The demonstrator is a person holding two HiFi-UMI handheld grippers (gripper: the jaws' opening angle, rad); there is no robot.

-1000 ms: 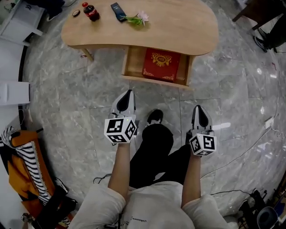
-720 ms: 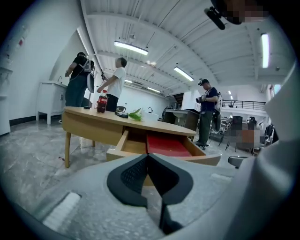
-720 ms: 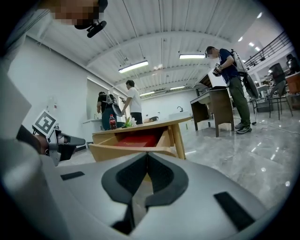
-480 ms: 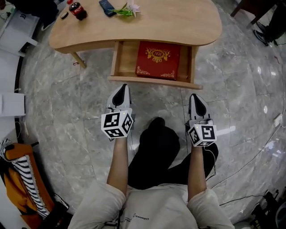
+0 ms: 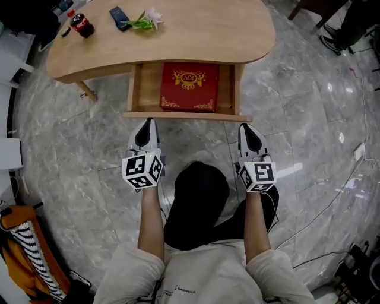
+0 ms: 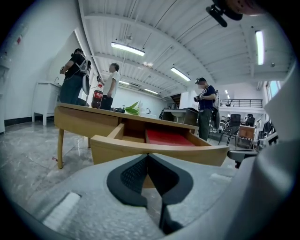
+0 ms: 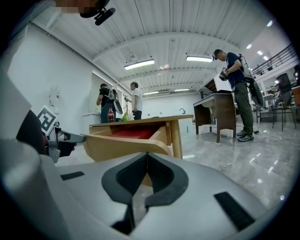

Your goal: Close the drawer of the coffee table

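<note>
The wooden coffee table (image 5: pixel 225 29) stands ahead of me with its drawer (image 5: pixel 184 114) pulled open toward me. A red box (image 5: pixel 189 86) with gold print lies in the drawer. My left gripper (image 5: pixel 147 126) is shut and hovers just short of the left part of the drawer front (image 6: pixel 154 151). My right gripper (image 5: pixel 247 132) is shut too, a little below and right of the drawer's right corner (image 7: pixel 136 143). Neither gripper holds anything.
On the tabletop lie a cola bottle (image 5: pixel 81 25), a dark phone (image 5: pixel 120 18) and a flower sprig (image 5: pixel 145 19). My knee and black trousers (image 5: pixel 199 202) sit between the arms. A cable (image 5: pixel 320 208) runs over the marble floor at right. People (image 6: pixel 204 110) stand beyond the table.
Both grippers have moved forward toward the open drawer, whose front now lies just ahead of their tips. The drawer itself has not moved in.
</note>
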